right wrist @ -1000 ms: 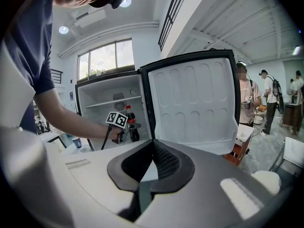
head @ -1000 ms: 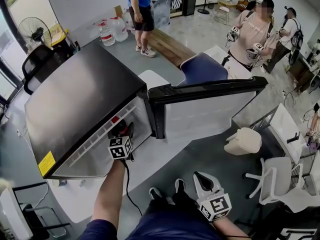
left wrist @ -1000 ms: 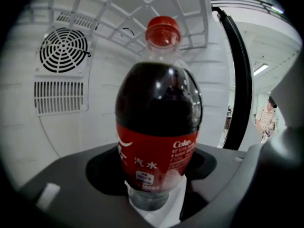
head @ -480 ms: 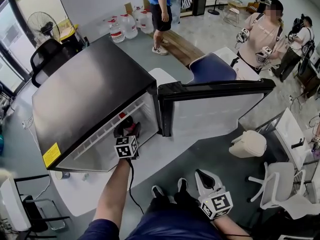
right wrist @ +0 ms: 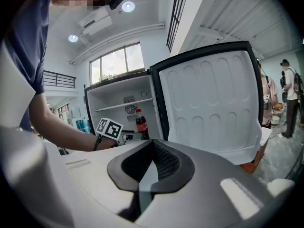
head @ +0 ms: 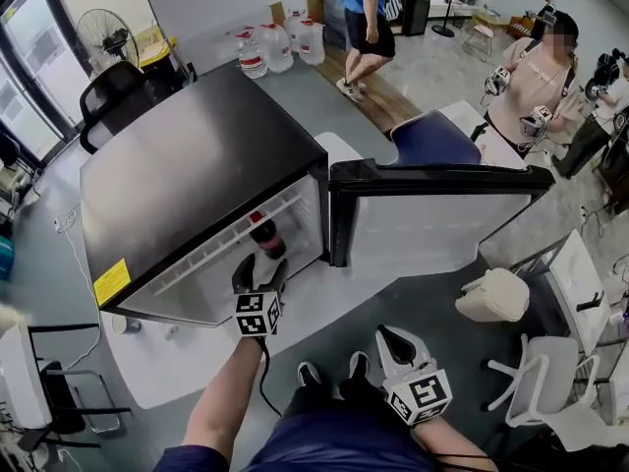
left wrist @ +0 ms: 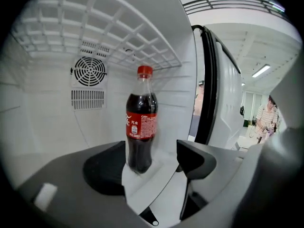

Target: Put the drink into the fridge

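Note:
A cola bottle (head: 263,238) with a red cap and red label stands upright on the floor of the open fridge (head: 197,180), near its right wall. In the left gripper view the bottle (left wrist: 141,122) stands on its own under the wire shelf (left wrist: 118,37), just ahead of my open left gripper (left wrist: 149,163). My left gripper (head: 258,275) is at the fridge's mouth. Low by my legs, my right gripper (head: 395,345) is shut with nothing in it. The right gripper view, past the right gripper (right wrist: 151,161), shows the bottle (right wrist: 141,124) inside the fridge.
The fridge door (head: 432,214) stands wide open to the right. The fridge rests on a white table (head: 187,372). A beige bin (head: 491,295) and white chairs (head: 536,382) stand at the right. People (head: 536,77) and water jugs (head: 277,45) are at the back.
My left gripper has let go of the bottle and drawn back toward the fridge's mouth, leaving the bottle standing inside. The right gripper has stayed in place.

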Tool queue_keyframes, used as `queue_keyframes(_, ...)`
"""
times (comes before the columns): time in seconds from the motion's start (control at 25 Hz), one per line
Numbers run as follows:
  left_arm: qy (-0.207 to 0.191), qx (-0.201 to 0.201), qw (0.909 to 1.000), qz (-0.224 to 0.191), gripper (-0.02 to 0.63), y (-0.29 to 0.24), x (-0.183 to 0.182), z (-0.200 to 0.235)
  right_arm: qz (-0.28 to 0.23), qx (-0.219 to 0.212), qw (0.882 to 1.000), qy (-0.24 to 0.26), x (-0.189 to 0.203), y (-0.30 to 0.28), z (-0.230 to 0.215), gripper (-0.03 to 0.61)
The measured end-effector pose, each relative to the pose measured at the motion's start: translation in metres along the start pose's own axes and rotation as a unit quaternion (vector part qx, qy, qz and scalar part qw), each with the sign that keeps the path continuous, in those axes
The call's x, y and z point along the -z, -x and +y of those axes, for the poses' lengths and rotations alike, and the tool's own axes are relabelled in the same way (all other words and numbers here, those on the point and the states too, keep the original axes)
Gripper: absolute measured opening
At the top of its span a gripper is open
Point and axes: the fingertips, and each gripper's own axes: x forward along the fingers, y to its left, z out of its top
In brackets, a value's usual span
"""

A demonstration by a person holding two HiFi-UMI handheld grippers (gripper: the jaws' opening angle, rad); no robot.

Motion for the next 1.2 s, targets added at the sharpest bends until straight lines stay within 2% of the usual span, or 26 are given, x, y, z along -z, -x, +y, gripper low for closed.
queue_keyframes(0.4,0.018,0.029,0.9989,-0.032,0.322,0.086,-0.016,-0.048,-0.012,-0.051,0.999,0.003,-0.016,-0.032,0.01,0.006)
queue_keyframes(0.52,0.011,0.026,0.9992,-0.029,0.321,0.106,-0.012,-0.06,-0.005,-0.065,0.998,0.012,-0.017,-0.04,0.017,0.006)
queue_keyframes(0.76,0.049,0.023,0.9978,-0.039,0.321,0.147,-0.008,-0.072,-0.002,-0.098,0.995,0.025,-0.023,-0.051,0.037,0.006)
queue_keyframes(1.0,0.067,0.006,0.9961,-0.058,0.319,0.181,-0.016,-0.078,-0.008,-0.14,0.99,0.03,-0.03,-0.06,0.058,0.006)
queue_keyframes(1.2,0.058,-0.015,0.9951,-0.078,0.284,0.209,-0.025,-0.08,-0.024,-0.165,0.985,0.036,-0.038,-0.061,0.075,0.006)
